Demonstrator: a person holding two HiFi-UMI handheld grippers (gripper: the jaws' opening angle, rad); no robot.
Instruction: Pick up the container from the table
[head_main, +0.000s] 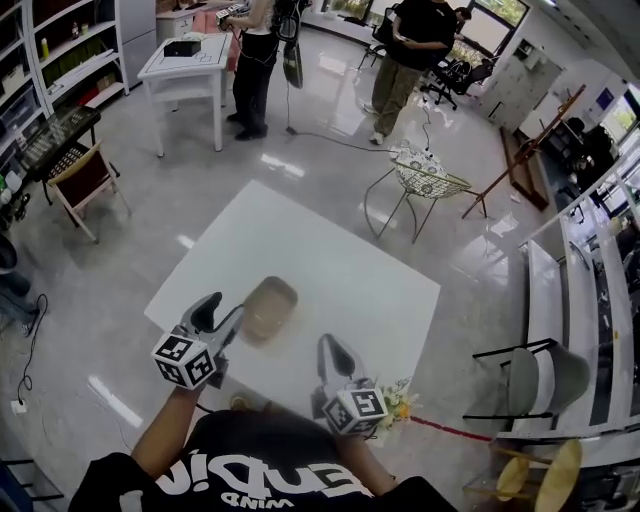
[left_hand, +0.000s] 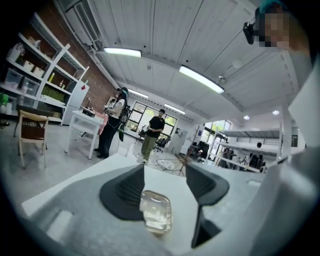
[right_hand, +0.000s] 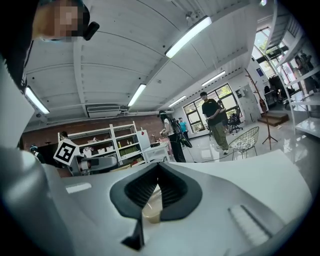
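One white surface filled the middle of the head view, its near edge hidden behind the person. Left tongs stood with jaws wide apart, gripping nothing, at the left side of the clear container; whether a pad touched it was hard to tell. Right tongs, jaws pressed together and empty, pointed just right of it. That container sat on the surface's near-left part. The right gripper view showed only a sliver of it below the closed jaws.
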